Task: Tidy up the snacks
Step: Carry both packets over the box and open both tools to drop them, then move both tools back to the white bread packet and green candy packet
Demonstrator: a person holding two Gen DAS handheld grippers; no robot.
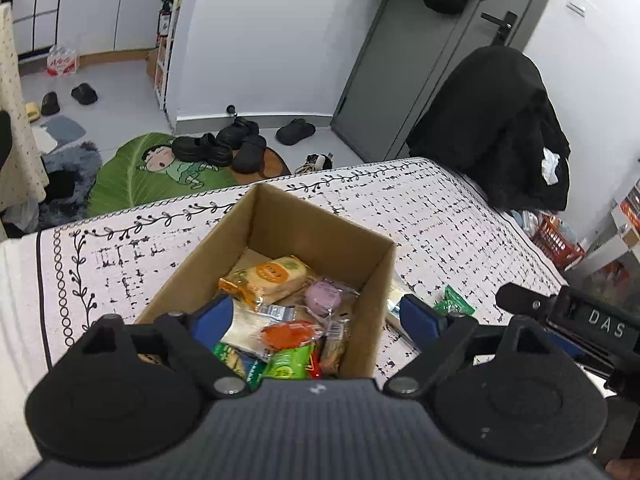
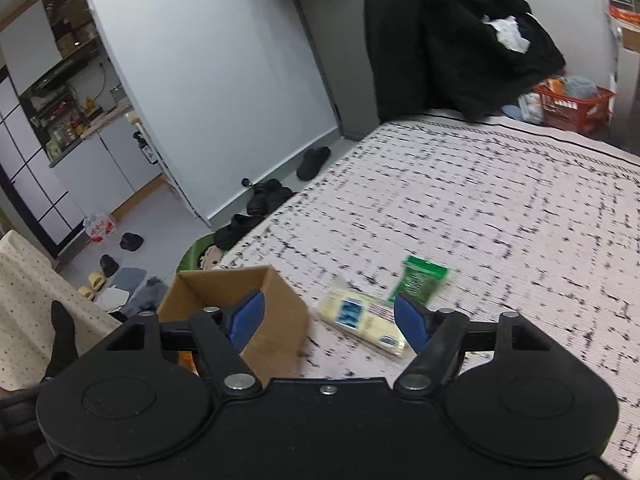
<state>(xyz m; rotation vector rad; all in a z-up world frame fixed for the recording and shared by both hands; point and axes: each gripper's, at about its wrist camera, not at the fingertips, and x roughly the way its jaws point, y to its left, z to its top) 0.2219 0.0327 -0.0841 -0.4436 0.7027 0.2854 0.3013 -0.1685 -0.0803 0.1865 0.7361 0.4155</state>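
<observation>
An open cardboard box (image 1: pixel 320 236) stands on the patterned bed cover and holds several wrapped snacks, among them an orange-label cake (image 1: pixel 268 278), a purple round one (image 1: pixel 323 295) and a green packet (image 1: pixel 288 362). My left gripper (image 1: pixel 316 322) hovers open above the box with nothing between its blue pads. In the right wrist view the same box (image 2: pixel 276 320) sits at the left. A pale yellow packet (image 2: pixel 360 320) and a small green packet (image 2: pixel 420 280) lie on the cover beside it. My right gripper (image 2: pixel 332 320) is open over the yellow packet, apart from it.
The bed cover (image 2: pixel 500 208) stretches away to the right. A black coat (image 1: pixel 496 128) hangs over a chair at the bed's far corner. A red basket (image 2: pixel 572 106) stands beyond. Shoes (image 1: pixel 224 146) and a green mat (image 1: pixel 132 176) lie on the floor past the bed's edge.
</observation>
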